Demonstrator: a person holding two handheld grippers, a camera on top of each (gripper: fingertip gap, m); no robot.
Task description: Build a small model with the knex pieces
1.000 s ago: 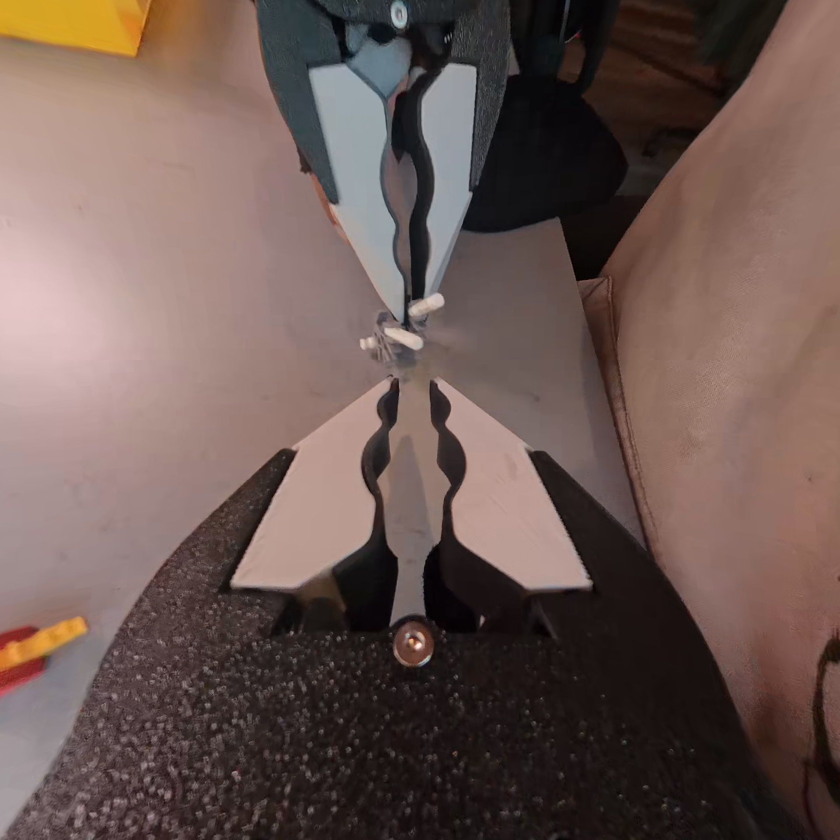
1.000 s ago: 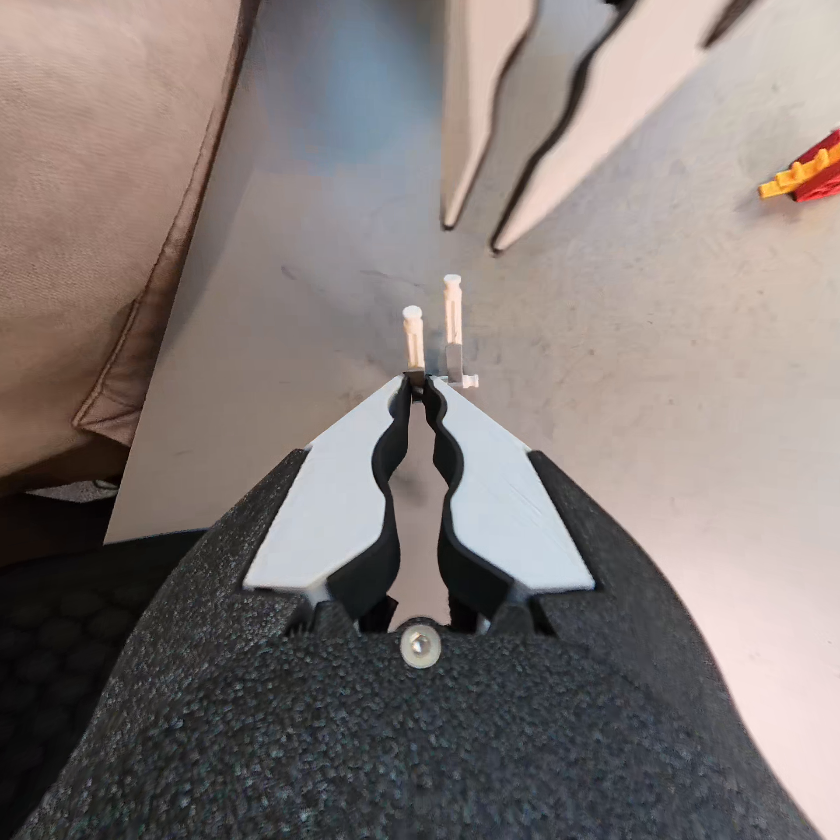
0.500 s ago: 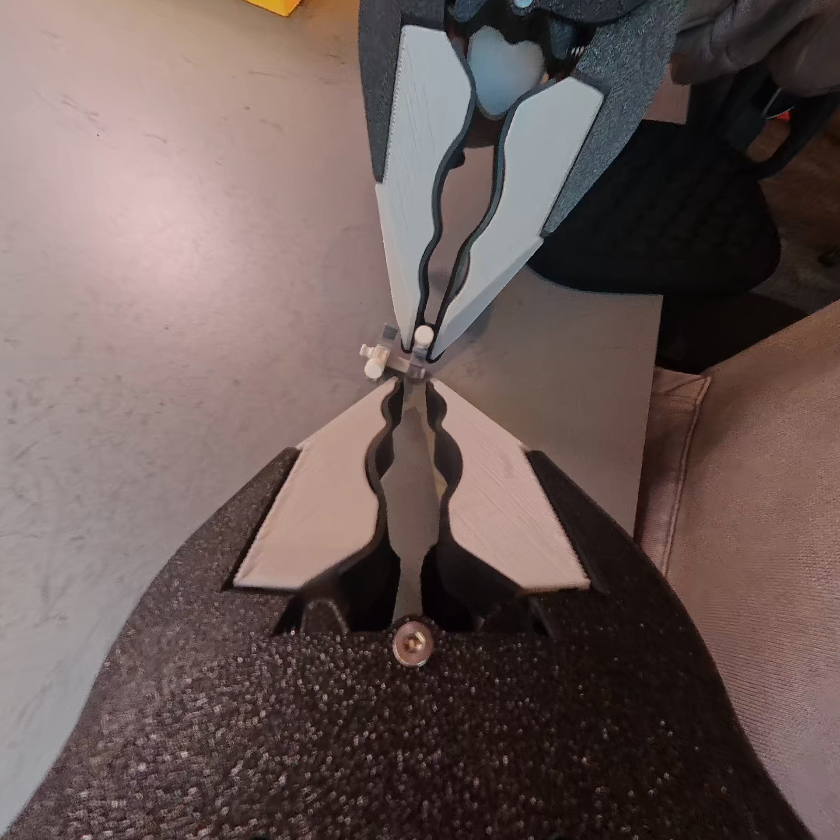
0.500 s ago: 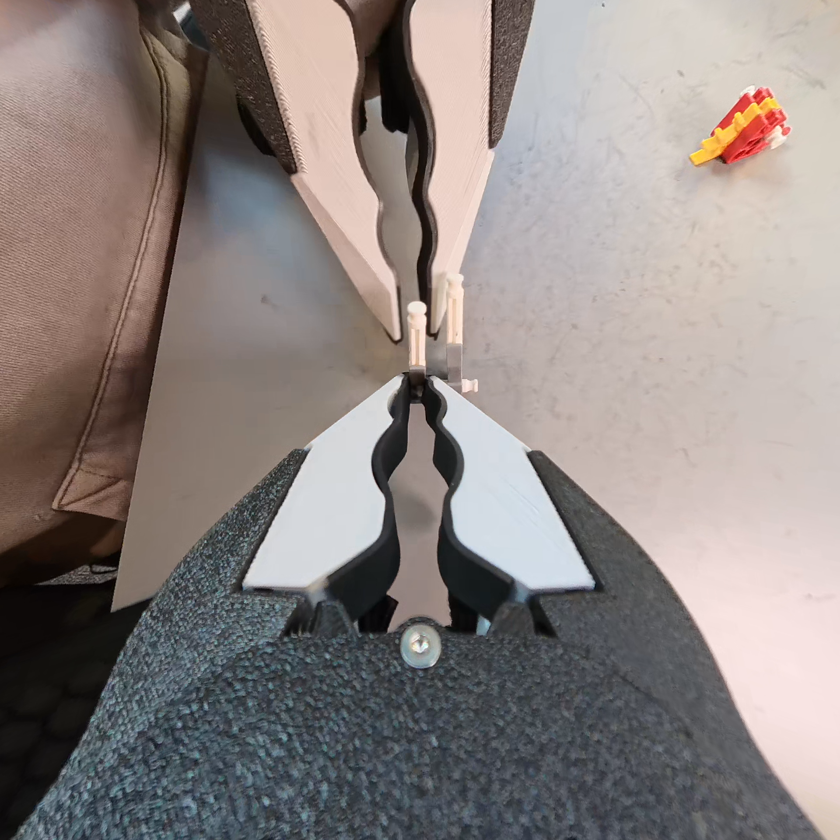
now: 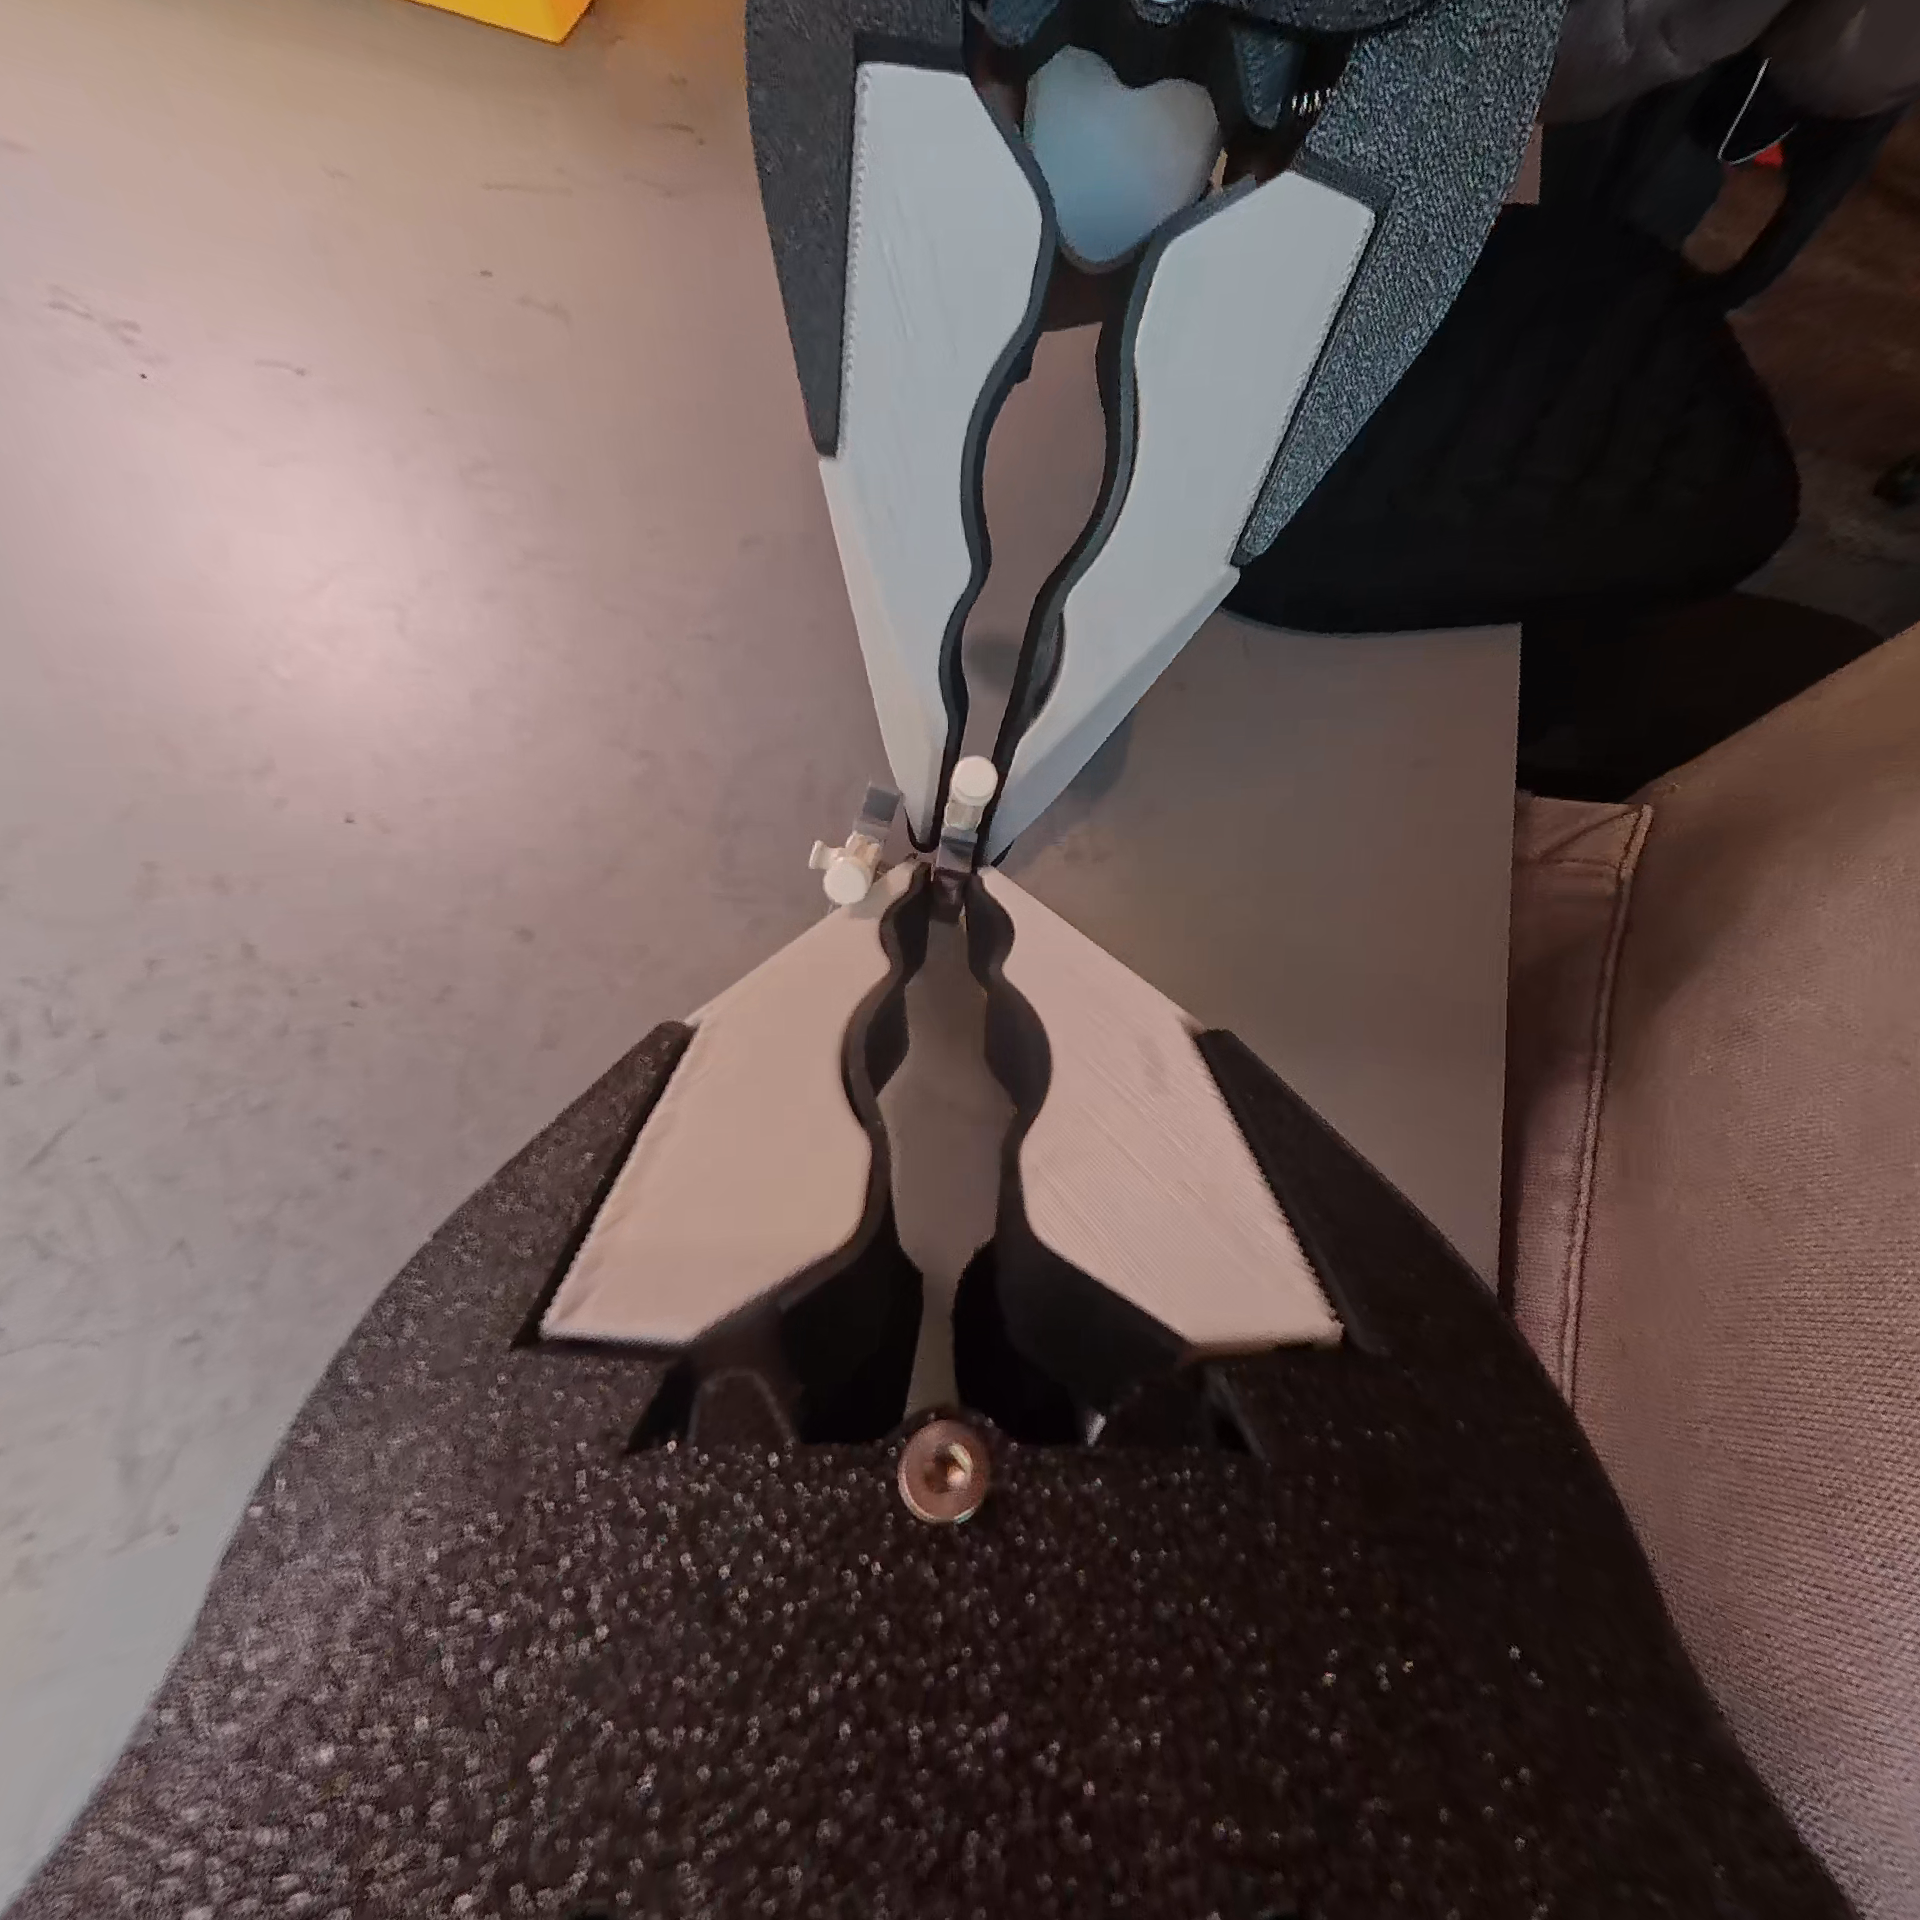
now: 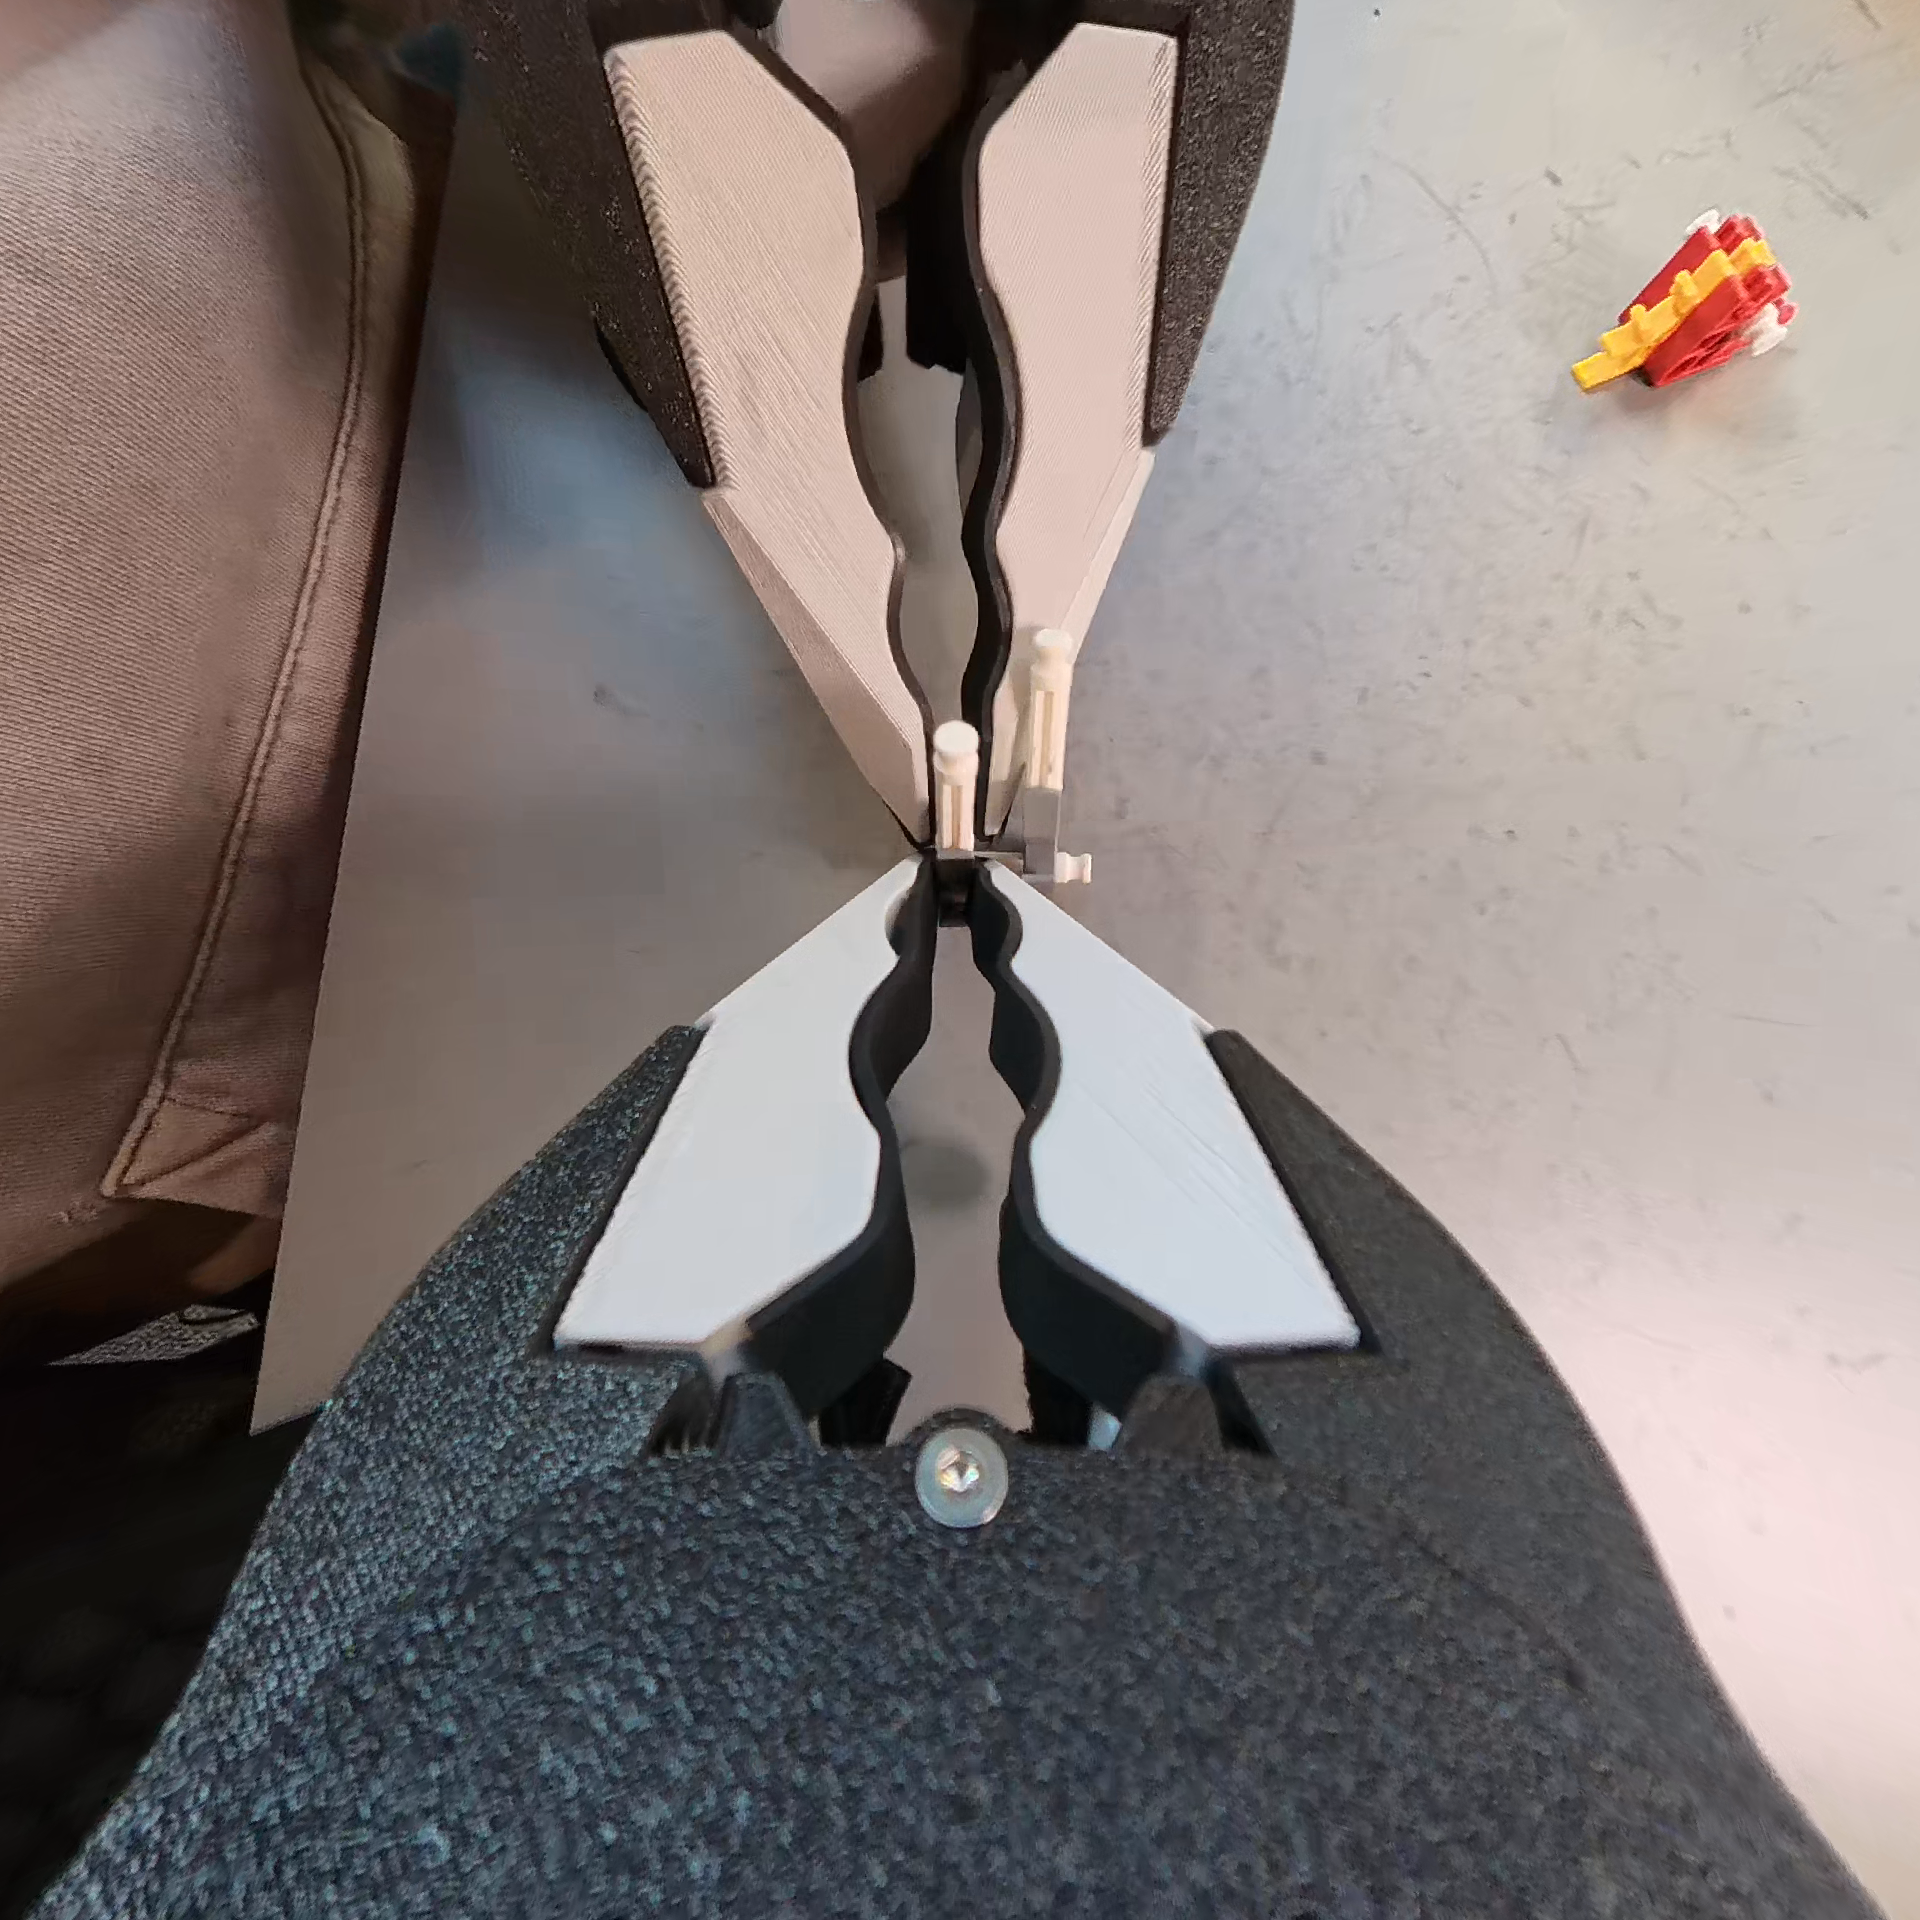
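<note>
Both tools [image 5: 940,883] [image 6: 954,883] pinch one pegged piece [image 6: 961,805] (white-grey).

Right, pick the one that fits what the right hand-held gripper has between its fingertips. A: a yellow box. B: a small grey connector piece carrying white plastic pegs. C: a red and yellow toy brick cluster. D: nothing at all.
B: the right hand-held gripper is pinched on the small grey connector piece with white plastic pegs, above the grey table.

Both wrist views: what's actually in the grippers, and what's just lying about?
In the grippers:
- grey-and-white pin piece, pinched by left gripper and right gripper from opposite ends

Lying about:
- red-and-yellow brick cluster on the table
- yellow block
- beige cushion
</note>
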